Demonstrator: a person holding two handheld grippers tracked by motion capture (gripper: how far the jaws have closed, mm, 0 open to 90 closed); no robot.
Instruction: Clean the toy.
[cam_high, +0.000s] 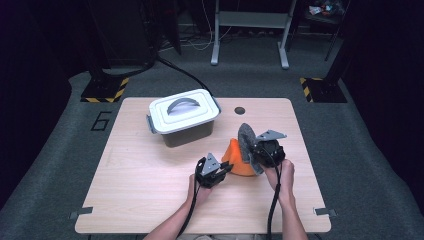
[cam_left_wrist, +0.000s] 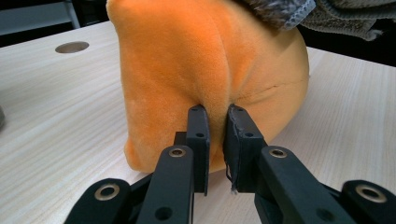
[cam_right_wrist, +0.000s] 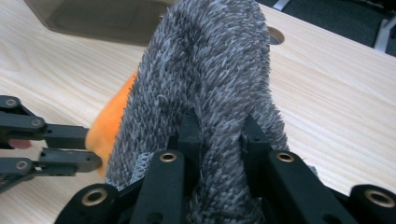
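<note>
floor marking (cam_high: 101, 120) reads "6"

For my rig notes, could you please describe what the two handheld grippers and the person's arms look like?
Both the left gripper and the right gripper are black, with two flat-padded fingers on linkage bars joined by brass-coloured rivets. Each carries a grey three-cornered plate on top and trails a black cable back along the forearm. The forearms are bare, with no sleeves or gloves in view.

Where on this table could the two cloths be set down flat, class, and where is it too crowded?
Bare wood runs along the table left edge, below the lidded bin, and along the right edge beside the right gripper. The middle is crowded: orange cloth, grey cloth, left gripper.
</note>
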